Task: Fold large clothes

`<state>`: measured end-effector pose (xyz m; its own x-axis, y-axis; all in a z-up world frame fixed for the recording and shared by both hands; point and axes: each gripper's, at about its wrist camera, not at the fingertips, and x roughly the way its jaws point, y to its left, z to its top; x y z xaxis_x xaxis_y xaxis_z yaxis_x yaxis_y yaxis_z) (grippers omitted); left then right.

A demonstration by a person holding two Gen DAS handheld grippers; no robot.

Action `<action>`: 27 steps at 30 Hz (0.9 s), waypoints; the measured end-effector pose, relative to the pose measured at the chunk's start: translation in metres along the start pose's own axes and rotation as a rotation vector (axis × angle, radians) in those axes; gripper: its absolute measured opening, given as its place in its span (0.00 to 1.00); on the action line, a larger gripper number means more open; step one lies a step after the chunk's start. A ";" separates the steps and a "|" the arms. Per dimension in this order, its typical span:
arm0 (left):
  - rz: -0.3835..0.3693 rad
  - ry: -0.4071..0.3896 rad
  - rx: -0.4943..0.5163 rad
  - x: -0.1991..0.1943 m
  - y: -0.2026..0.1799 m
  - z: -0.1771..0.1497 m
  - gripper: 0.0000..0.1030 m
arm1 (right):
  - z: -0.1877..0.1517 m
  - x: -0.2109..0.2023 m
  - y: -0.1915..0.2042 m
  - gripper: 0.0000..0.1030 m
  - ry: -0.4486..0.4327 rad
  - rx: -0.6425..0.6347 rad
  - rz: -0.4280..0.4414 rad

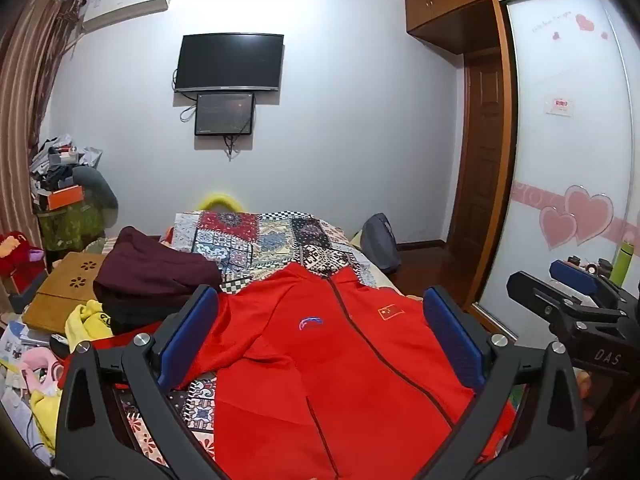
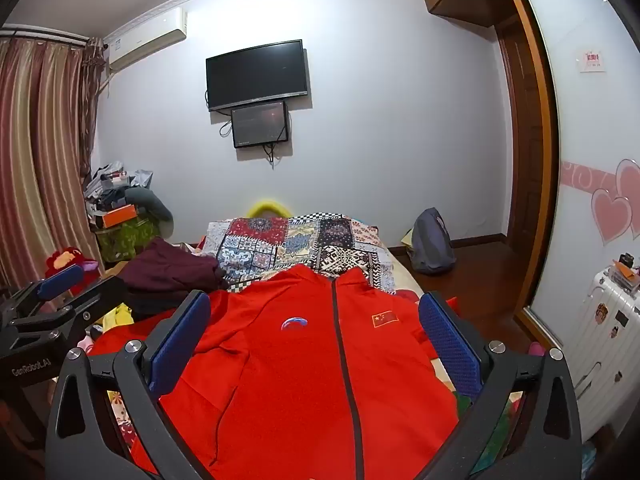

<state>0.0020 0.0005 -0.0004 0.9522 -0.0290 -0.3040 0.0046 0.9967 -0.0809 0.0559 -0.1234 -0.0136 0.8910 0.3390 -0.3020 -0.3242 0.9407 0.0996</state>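
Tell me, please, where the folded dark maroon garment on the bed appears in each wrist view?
Left wrist view: the folded dark maroon garment lies left of centre, beyond the left gripper's left finger.
Right wrist view: the garment sits left of centre, beside the red zip-up jacket.
Shared landmark: the black wall-mounted television, above.

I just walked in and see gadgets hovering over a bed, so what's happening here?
A person is holding a two-finger tool in each hand, about to fold a red jacket spread front-up and zipped on the patterned bedspread. The left gripper and right gripper both hang above it with fingers wide open, gripping nothing. Folding hasn't started. A dark maroon garment lies beside the jacket.
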 end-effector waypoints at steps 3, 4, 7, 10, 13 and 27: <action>-0.012 0.002 -0.006 0.003 0.001 0.001 1.00 | 0.000 0.000 0.000 1.00 -0.006 0.003 0.002; 0.003 -0.031 -0.003 0.000 0.003 -0.001 1.00 | 0.000 0.000 0.000 1.00 -0.006 0.004 0.002; 0.003 -0.027 0.001 -0.002 0.005 -0.002 1.00 | 0.000 0.000 -0.001 1.00 -0.004 0.005 0.005; 0.007 -0.018 0.000 0.002 0.006 -0.006 1.00 | 0.000 0.000 0.000 1.00 -0.004 0.000 0.001; 0.009 -0.018 -0.007 0.000 0.009 -0.007 1.00 | 0.001 -0.001 0.001 1.00 -0.004 0.002 0.002; 0.011 0.001 0.001 0.004 -0.001 0.000 1.00 | -0.001 0.001 0.000 1.00 0.008 0.011 -0.012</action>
<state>0.0056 -0.0005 -0.0015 0.9520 -0.0177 -0.3055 -0.0060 0.9971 -0.0764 0.0564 -0.1231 -0.0148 0.8920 0.3279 -0.3112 -0.3102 0.9447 0.1064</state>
